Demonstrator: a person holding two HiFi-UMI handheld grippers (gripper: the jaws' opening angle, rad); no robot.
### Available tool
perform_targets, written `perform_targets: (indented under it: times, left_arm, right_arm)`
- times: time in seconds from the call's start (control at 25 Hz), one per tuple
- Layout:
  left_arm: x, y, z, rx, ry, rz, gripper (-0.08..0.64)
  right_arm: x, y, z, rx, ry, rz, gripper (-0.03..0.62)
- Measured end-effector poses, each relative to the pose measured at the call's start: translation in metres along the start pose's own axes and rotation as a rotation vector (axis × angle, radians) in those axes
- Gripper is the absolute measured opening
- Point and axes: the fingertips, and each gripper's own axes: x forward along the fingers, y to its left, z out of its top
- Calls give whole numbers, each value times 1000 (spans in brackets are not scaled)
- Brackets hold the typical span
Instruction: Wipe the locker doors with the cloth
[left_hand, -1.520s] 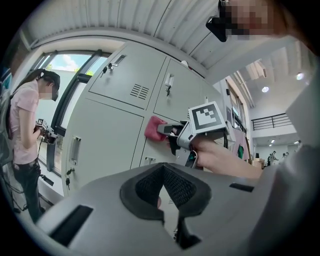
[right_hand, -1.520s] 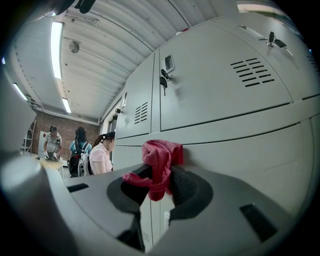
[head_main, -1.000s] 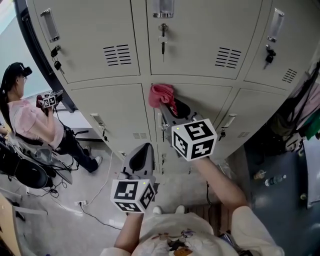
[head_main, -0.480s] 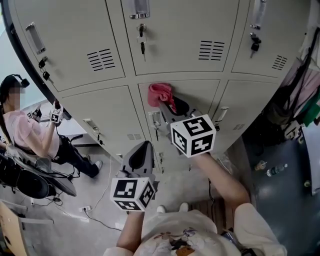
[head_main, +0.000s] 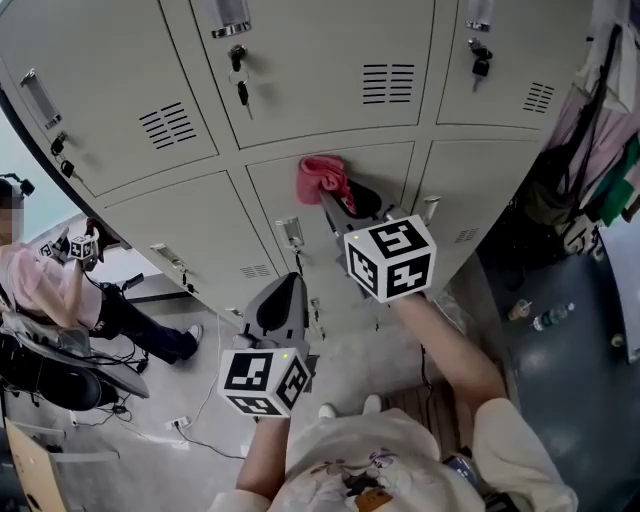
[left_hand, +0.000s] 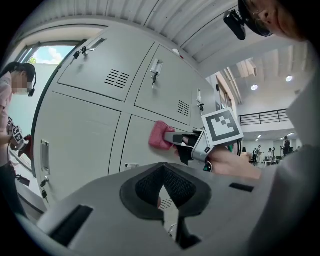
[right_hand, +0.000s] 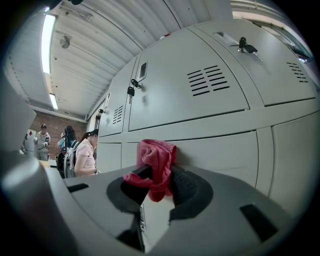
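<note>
The right hand-held gripper (head_main: 338, 198) was closed on the pink cloth (head_main: 322, 178), which lay against the middle lower locker door (head_main: 390, 165), straight ahead of its jaws. The left hand-held gripper (left_hand: 162, 190) hung nearer and lower, closed on nothing, apart from the door.

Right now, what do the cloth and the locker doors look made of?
Cloth: looks like terry or microfibre, pink-red and matte; nubby pile, limp folds.
Locker doors: probably painted sheet steel, pale grey with a satin finish; the pressed vent slots and crisp flat panel edges suggest metal, though the paint hides the base.
</note>
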Motion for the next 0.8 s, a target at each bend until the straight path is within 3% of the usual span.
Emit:
perform_targets:
  times: [0.8]
  left_arm:
    - [25,-36,-9,-18,21,-92,5]
  right_arm:
    - [-38,-69,1,-6,2,-131,99]
